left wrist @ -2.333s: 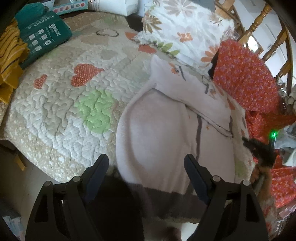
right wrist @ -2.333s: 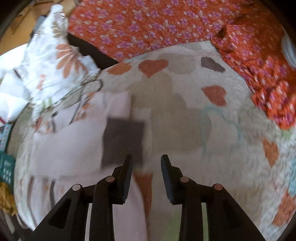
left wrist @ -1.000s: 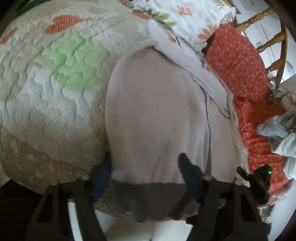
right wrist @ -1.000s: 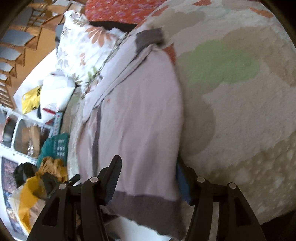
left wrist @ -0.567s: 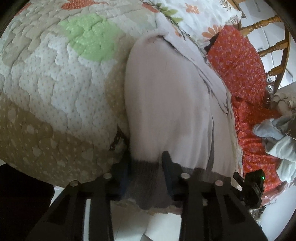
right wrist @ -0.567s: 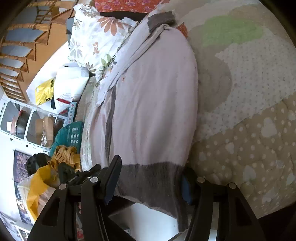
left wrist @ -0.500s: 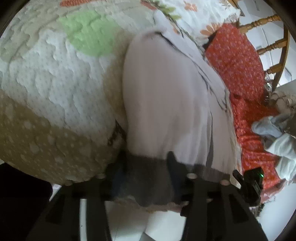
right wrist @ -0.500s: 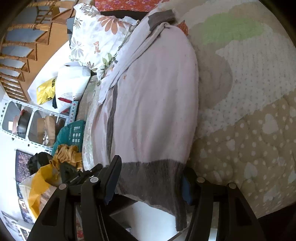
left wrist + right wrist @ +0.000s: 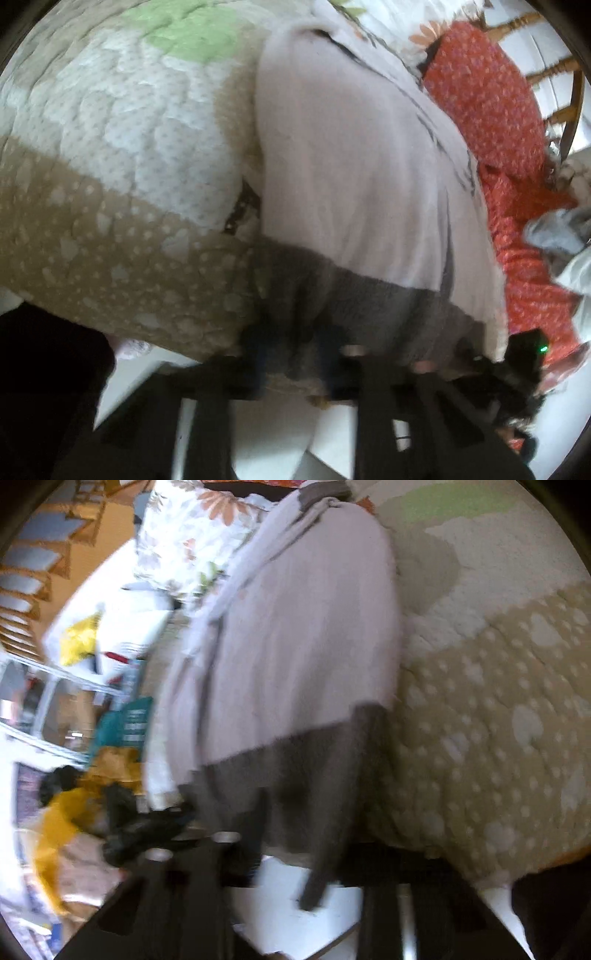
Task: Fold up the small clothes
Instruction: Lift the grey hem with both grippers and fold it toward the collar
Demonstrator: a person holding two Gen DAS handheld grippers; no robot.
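Note:
A pale pink sweater (image 9: 351, 166) with a grey hem band (image 9: 351, 295) lies flat on the quilted bed, hem hanging over the near edge. My left gripper (image 9: 295, 354) is shut on the hem's left corner, the grey cloth bunched between its blurred fingers. In the right wrist view the same sweater (image 9: 303, 627) runs away from me. There my right gripper (image 9: 295, 834) is shut on the hem's right corner (image 9: 295, 768), a grey flap dangling below it. Each gripper shows at the edge of the other's view: the right (image 9: 517, 362), the left (image 9: 140, 823).
The heart-patterned quilt (image 9: 110, 147) covers the bed. Red floral fabric (image 9: 491, 103) and a wooden chair (image 9: 554, 74) lie beyond the sweater. A flowered pillow (image 9: 192, 535), a teal garment (image 9: 125, 720) and yellow clothes (image 9: 74, 805) sit on the far side. White floor (image 9: 277, 424) lies below.
Both grippers sank to the bed's near edge and closed on the grey hem. A second ago their jaws stood wide on either side of it.

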